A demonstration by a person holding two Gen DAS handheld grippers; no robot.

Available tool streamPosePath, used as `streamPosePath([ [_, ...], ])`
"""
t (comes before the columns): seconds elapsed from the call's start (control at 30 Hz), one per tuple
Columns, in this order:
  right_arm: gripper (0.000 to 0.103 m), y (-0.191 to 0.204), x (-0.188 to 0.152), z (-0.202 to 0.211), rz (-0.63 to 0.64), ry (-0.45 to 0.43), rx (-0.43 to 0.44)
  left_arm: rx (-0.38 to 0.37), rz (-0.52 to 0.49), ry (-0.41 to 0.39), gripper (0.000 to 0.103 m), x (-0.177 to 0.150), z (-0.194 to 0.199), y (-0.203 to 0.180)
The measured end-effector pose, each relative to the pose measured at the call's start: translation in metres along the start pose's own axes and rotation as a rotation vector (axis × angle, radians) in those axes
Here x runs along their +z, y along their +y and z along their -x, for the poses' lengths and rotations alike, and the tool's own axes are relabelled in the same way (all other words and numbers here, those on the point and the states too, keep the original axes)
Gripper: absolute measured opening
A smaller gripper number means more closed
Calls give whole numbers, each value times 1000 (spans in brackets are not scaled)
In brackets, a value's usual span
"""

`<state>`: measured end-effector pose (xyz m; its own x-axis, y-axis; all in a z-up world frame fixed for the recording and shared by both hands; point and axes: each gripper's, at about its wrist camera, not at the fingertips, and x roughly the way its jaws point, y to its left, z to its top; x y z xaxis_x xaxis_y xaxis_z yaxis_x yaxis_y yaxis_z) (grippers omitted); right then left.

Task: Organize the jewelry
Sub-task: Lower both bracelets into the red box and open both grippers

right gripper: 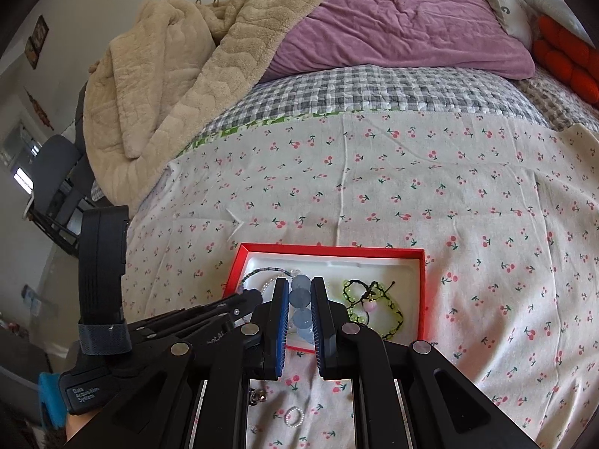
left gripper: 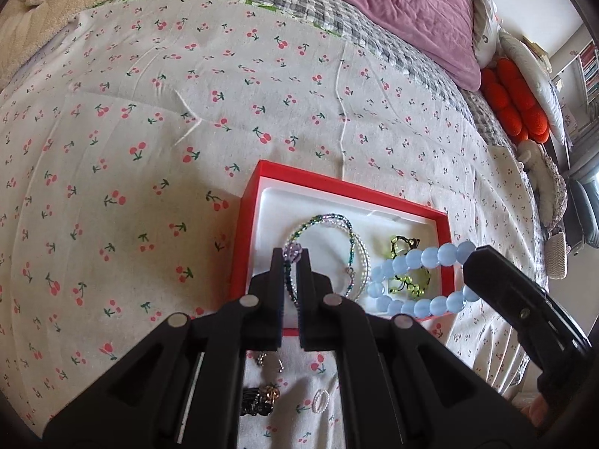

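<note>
A red box (left gripper: 258, 183) with a white lining lies on the cherry-print bedspread; it also shows in the right wrist view (right gripper: 422, 292). My left gripper (left gripper: 291, 258) is shut on a green and clear beaded necklace (left gripper: 352, 247) with a purple bead, over the box. My right gripper (right gripper: 299, 292) is shut on a blue bead bracelet (left gripper: 411, 258), held above the box. A yellow-green bracelet (right gripper: 368, 307) lies in the box. A small pearl ring (right gripper: 293, 416), a dark beaded piece (left gripper: 258, 398) and a silver piece (left gripper: 267, 361) lie on the bedspread near me.
A purple duvet (right gripper: 393, 18) and beige blanket (right gripper: 168, 67) lie at the far side of the bed. Orange cushions (left gripper: 516, 101) and white plush toys sit at the right. The bed edge drops off at the left in the right wrist view.
</note>
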<state>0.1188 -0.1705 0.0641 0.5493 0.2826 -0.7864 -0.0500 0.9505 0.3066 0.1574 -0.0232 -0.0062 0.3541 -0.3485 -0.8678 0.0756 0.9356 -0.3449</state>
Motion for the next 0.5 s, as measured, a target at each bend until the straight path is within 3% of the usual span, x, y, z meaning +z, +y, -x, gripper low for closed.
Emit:
streamPosePath([
  [0.13,12,2,1,-5,2,9,13,5,-7,-2,6,1,-2,-2],
  [0.5,12,-16,3,-12,-11,26,-56,25,-41,-4,6,2,-1,-6],
])
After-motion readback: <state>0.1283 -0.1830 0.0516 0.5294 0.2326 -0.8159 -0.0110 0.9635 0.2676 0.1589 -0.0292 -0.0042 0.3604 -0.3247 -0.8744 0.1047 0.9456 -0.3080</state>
